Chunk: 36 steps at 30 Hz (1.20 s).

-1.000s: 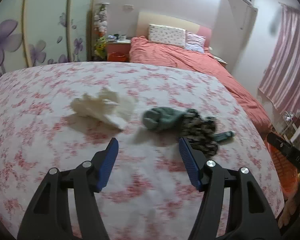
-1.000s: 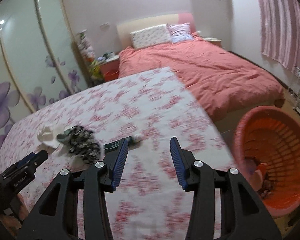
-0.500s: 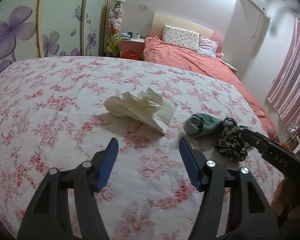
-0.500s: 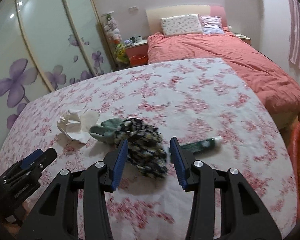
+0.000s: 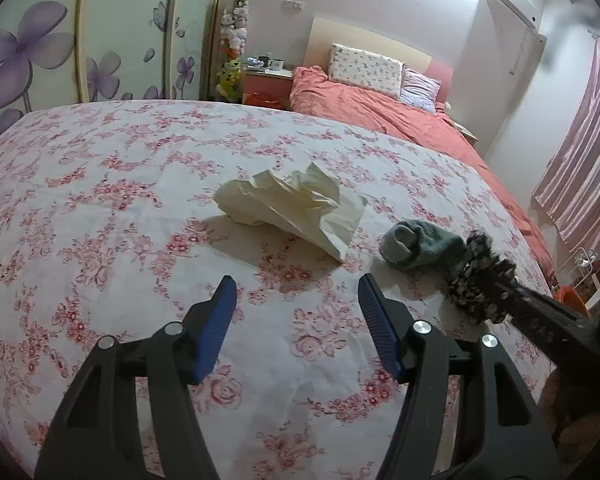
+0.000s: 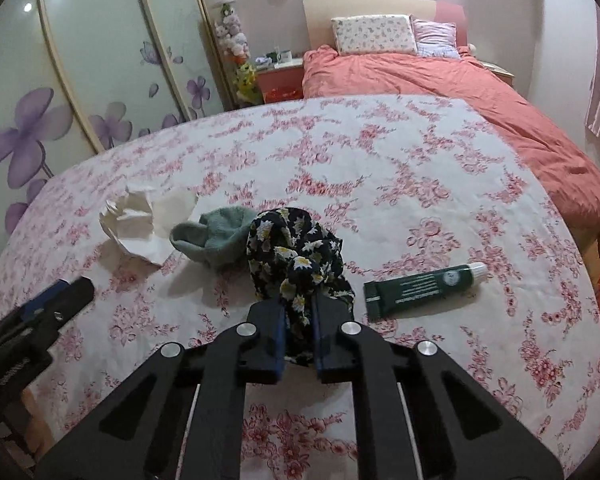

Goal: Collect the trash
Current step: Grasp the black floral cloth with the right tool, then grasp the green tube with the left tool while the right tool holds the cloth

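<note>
- The right gripper (image 6: 298,312), bottom centre of its view, is clamped on the near edge of the black floral cloth (image 6: 294,252), bunched just above the fingers.
- The green tube (image 6: 422,286), lower right, lies lengthwise across the frame, white cap pointing right, just beside the cloth.
- The left gripper (image 5: 296,312) gapes empty; the crumpled tissue (image 5: 296,208) lies above it, apart.
</note>
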{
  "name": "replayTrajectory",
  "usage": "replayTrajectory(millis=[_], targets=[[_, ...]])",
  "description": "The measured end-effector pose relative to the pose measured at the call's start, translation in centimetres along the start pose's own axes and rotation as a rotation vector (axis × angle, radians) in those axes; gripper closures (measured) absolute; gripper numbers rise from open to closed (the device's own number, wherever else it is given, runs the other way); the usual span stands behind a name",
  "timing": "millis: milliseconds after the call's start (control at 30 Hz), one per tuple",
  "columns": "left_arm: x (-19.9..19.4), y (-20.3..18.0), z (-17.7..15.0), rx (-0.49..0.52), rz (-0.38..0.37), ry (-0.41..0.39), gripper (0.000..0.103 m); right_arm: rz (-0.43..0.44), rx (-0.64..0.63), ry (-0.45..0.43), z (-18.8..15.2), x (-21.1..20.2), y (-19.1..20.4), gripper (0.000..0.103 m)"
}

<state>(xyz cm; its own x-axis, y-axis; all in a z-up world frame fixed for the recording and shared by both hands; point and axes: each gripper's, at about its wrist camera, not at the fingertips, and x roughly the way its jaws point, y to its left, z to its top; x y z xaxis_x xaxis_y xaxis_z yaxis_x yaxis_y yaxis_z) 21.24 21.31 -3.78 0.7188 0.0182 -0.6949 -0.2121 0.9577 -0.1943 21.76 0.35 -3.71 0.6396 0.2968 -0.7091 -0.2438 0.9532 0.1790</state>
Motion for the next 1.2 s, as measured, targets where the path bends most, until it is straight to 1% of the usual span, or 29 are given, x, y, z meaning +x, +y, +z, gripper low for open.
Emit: replayTrajectory(millis=[133,267,400,567,700,767,1000,1133,1167,1200], targets=[[0.1,-1.2,0.0,0.022,-0.014,0.001,0.041,0.004,0.021,-0.058,0.2,-2.2,-1.0,0.094],[0.3,-2.7,-0.1,0.047,-0.033,0.004,0.041,-0.026,0.05,-0.109,0.2,-4.0,-2.9,0.094],[0.6,-4.3,-0.4,0.072,-0.061,0.017,0.041,-0.062,0.101,-0.133,0.0,-5.1,-5.2,0.094],[1.1,-7.4,-0.6,0.114,-0.108,0.032,0.041,-0.107,0.168,-0.153,-0.6,-6.3,-8.2,0.094],[2.1,-11.2,-0.7,0.163,-0.172,0.055,0.041,-0.125,0.202,-0.159,-1.2,-6.9,-10.0,0.094],[2.9,-13.7,-0.8,0.204,-0.207,0.07,0.041,-0.131,0.215,-0.16,-1.5,-7.1,-10.6,0.094],[6.0,-20.3,-1.5,0.34,-0.284,0.114,0.041,-0.142,0.272,-0.16,-2.5,-7.7,-13.9,0.094],[7.8,-21.9,-1.9,0.403,-0.257,0.122,0.041,-0.141,0.297,-0.156,-3.0,-7.9,-15.1,0.094],[8.3,-22.1,-1.9,0.409,-0.247,0.128,0.041,-0.141,0.303,-0.155,-3.0,-7.9,-15.4,0.094],[8.9,-22.1,-1.8,0.406,-0.247,0.151,0.041,-0.14,0.305,-0.156,-3.2,-7.9,-15.5,0.094]])
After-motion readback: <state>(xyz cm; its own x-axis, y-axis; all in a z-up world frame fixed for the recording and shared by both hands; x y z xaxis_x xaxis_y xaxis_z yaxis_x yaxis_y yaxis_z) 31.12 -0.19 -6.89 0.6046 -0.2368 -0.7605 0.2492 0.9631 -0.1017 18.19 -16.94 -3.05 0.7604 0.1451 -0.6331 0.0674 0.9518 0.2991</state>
